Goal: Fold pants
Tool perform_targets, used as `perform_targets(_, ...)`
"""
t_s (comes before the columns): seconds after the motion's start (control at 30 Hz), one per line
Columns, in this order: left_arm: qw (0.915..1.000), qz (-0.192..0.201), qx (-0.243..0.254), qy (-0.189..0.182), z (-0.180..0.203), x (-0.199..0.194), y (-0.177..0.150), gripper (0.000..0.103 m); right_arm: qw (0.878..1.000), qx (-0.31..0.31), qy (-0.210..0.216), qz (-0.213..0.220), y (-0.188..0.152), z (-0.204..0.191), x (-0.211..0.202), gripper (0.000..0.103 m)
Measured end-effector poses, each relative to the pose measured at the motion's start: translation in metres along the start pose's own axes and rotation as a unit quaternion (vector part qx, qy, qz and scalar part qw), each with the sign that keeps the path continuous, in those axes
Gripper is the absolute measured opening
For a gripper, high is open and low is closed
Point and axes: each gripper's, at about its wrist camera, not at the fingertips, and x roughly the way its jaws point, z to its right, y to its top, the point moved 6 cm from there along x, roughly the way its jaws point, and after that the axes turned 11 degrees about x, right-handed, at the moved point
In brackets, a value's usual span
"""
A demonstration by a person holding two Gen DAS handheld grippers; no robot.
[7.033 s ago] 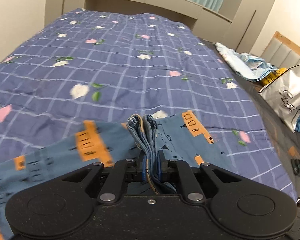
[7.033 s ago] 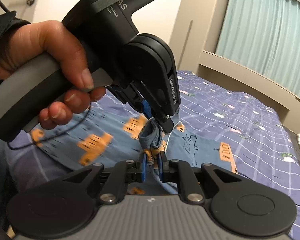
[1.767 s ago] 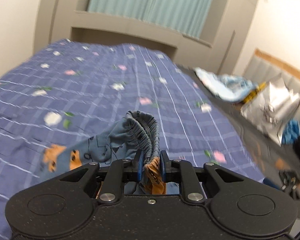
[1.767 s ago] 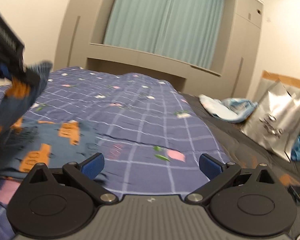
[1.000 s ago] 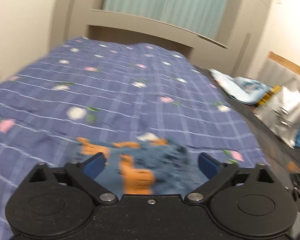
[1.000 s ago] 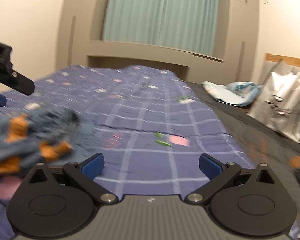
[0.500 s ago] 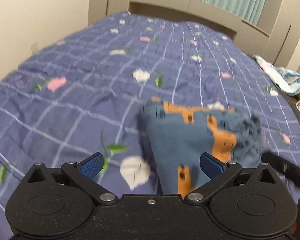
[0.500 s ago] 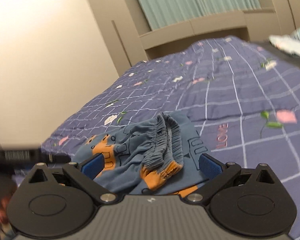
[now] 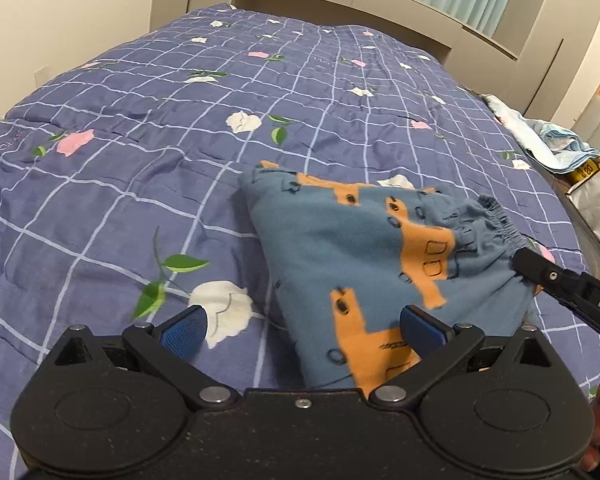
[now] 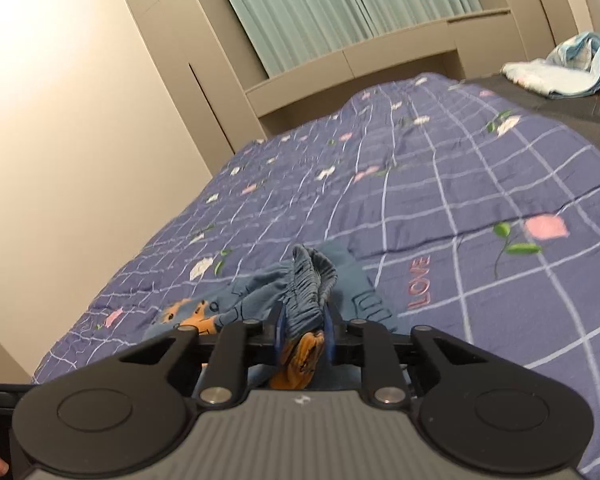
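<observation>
The blue pants [image 9: 340, 248] with orange patches lie folded in a bundle on the purple floral bedspread [image 9: 140, 128]. My left gripper [image 9: 304, 326] is open and empty, its jaws spread over the bundle's near edge. My right gripper [image 10: 305, 330] is shut on the gathered elastic waistband of the pants [image 10: 308, 284]; its black finger shows at the right of the left wrist view [image 9: 556, 276], at the waistband end.
A light blue cloth pile [image 9: 548, 140] and a white bag [image 9: 596, 200] lie to the right of the bed. The headboard ledge [image 9: 340, 4] and curtains stand at the far end. A beige wall [image 10: 60, 140] runs along the left side.
My left gripper let go of the pants and moved back over the bundle. My right gripper, open half a second ago, has closed on the waistband.
</observation>
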Motion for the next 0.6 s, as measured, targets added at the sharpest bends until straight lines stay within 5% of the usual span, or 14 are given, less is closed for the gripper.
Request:
perform_targets(0.2, 0.9996, -0.021, 0.009, 0.015, 0.004, 0.01, -0.009, 0.102, 1.0, 0.003, -0.026, -0.007, -0.003, 0.015, -0.001, 0.022)
perform_targets(0.3, 0.9998, -0.013, 0.004, 0.012, 0.001, 0.005, -0.006, 0.102, 0.999, -0.014, -0.042, -0.01, -0.009, 0.017, 0.003, 0.033)
perform_targets(0.43, 0.9993, 0.019, -0.025, 0.021, -0.011, -0.001, 0.012, 0.102, 0.997, -0.057, -0.054, 0.023, 0.001, 0.009, -0.002, 0.074)
perform_targets(0.6, 0.9969, 0.043, -0.041, 0.051, -0.021, 0.009, 0.041, 0.102, 0.987, -0.15, -0.052, 0.039, 0.015, -0.016, 0.014, 0.096)
